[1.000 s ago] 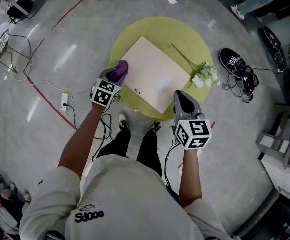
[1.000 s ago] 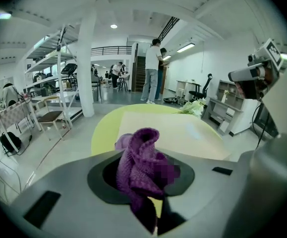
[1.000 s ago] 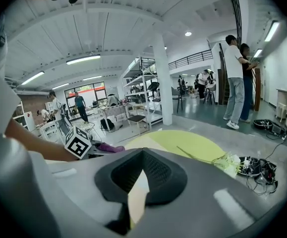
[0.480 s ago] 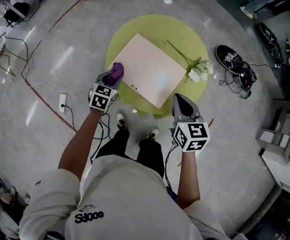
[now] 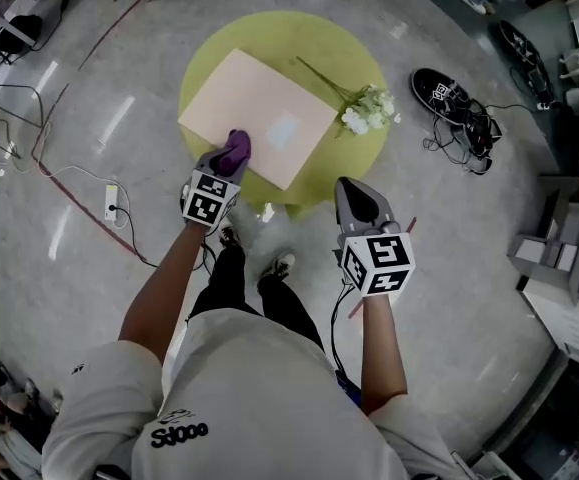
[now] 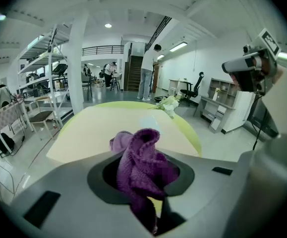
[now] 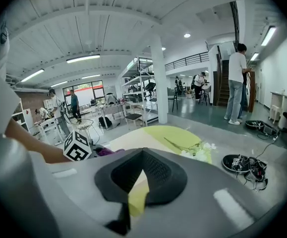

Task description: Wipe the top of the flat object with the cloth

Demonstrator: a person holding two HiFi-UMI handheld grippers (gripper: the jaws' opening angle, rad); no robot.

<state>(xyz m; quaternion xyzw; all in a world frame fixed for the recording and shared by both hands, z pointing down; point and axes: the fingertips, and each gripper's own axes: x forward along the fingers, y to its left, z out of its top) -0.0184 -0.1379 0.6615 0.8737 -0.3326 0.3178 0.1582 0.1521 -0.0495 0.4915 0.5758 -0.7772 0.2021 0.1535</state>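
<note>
A flat pale pink board [image 5: 259,98] lies on a round yellow-green table [image 5: 354,153]. A purple cloth [image 5: 235,148] rests on the board's near edge, and my left gripper [image 5: 227,160] is shut on it. In the left gripper view the bunched cloth [image 6: 143,162] fills the jaws, with the board [image 6: 108,128] stretching out beyond. My right gripper [image 5: 352,200] hovers off the table's near right rim, shut with nothing in it. Its own view shows the board [image 7: 126,140] ahead and the cloth [image 7: 102,151] at the left.
A sprig of white flowers [image 5: 367,110] lies on the table right of the board. Black shoes and cables [image 5: 454,103] sit on the floor to the right, a power strip [image 5: 110,204] with a cord to the left. The person's feet [image 5: 254,253] stand by the table.
My left gripper has slid the cloth from the board's left corner toward the middle of its near edge. The right gripper has stayed shut, now a little farther from the board.
</note>
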